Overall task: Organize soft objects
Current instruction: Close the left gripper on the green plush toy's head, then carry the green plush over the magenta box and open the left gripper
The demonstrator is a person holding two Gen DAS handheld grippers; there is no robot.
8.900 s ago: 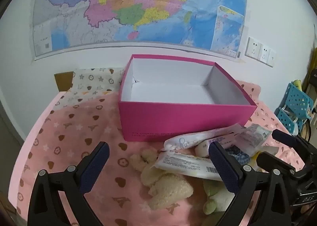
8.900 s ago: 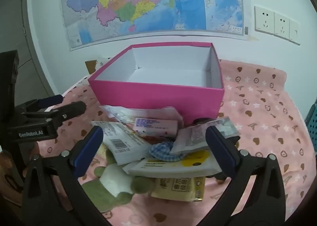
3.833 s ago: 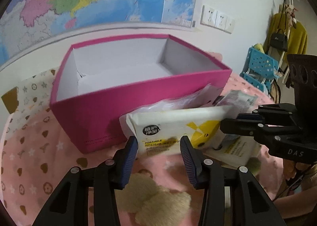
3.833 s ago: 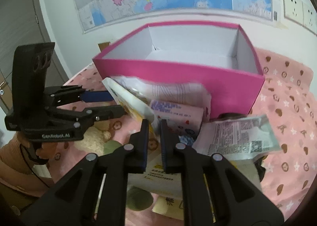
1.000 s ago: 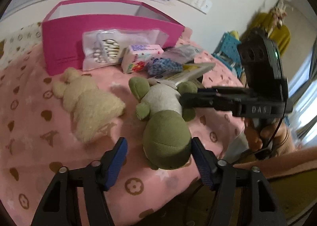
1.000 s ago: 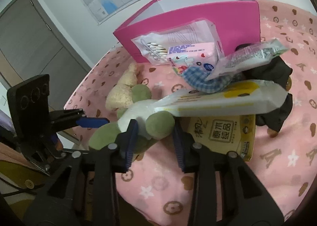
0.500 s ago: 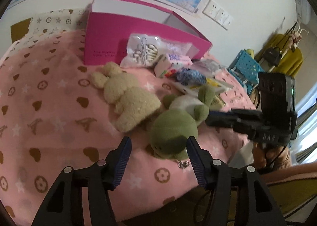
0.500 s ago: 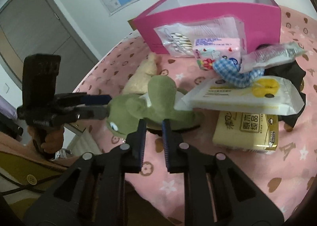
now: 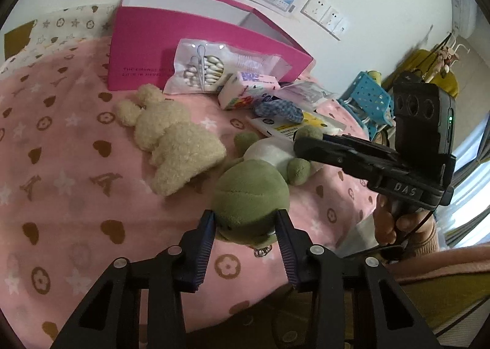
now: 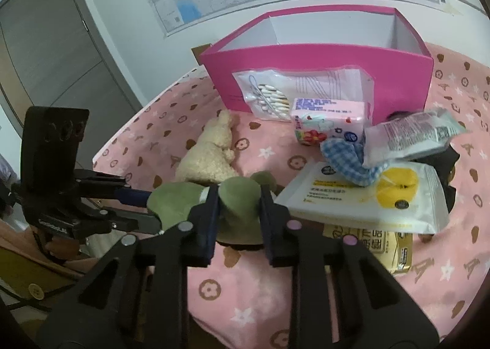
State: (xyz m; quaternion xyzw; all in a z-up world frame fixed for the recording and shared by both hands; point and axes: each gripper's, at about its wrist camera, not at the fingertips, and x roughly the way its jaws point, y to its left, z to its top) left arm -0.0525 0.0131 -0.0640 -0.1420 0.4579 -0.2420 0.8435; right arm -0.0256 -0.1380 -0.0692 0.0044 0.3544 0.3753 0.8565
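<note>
Bare pink blanket (image 9: 61,140) lies open left of the cream plush (image 9: 171,140), while the way to the pink box (image 10: 321,64) is blocked by the swab bag (image 10: 275,94), tissue pack (image 10: 329,120) and wipes pack (image 10: 367,195) heaped before its front wall.

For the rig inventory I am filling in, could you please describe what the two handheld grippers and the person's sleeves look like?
Both are black plastic frames with blue ribbed pads. The left gripper shows round silver bolts; the right gripper has pinkish ones. Seen from the left wrist camera, the right gripper carries white lettering, a black box with round lenses and a green light, and a thin black cable. The sleeve is pink.
</note>
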